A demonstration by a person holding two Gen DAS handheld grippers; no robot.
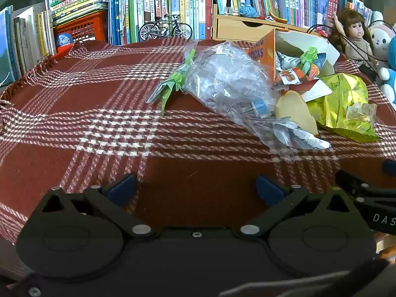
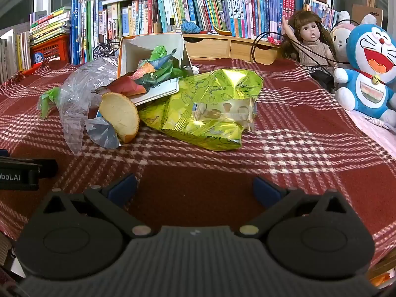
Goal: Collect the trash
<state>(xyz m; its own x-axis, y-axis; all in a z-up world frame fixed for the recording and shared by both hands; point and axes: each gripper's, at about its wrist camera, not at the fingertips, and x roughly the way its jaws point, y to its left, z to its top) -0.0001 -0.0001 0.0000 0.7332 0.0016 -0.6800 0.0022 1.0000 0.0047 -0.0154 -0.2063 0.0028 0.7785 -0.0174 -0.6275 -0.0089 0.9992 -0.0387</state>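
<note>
A table covered by a red and white plaid cloth (image 1: 99,128) is seen from two gripper cameras. The left gripper (image 1: 195,185) is held low over the near edge of the cloth, its blue-tipped jaws spread wide apart with nothing between them. The right gripper (image 2: 193,185) is held the same way, released and empty, just beside the left one.

The trash is heaped in the middle of the table, well beyond both grippers. An orange and white cardboard box (image 2: 153,49) is tipped on its side, with crumpled coloured wrappers (image 2: 158,66) spilling from its open mouth. A crumpled clear plastic bag (image 1: 222,79) lies to the left of the box, with a green strip (image 1: 170,86) at its far left end. A slice of bread (image 2: 121,116) is propped on edge in front of the box, touching the plastic. A shiny yellow-green snack bag (image 2: 210,104) lies to the right of the bread.

Rows of upright books (image 2: 198,5) are lined up behind the table, along with a small model bicycle (image 1: 165,28). A doll (image 2: 309,42) and a blue plush toy (image 2: 366,69) are seated at the far right.
</note>
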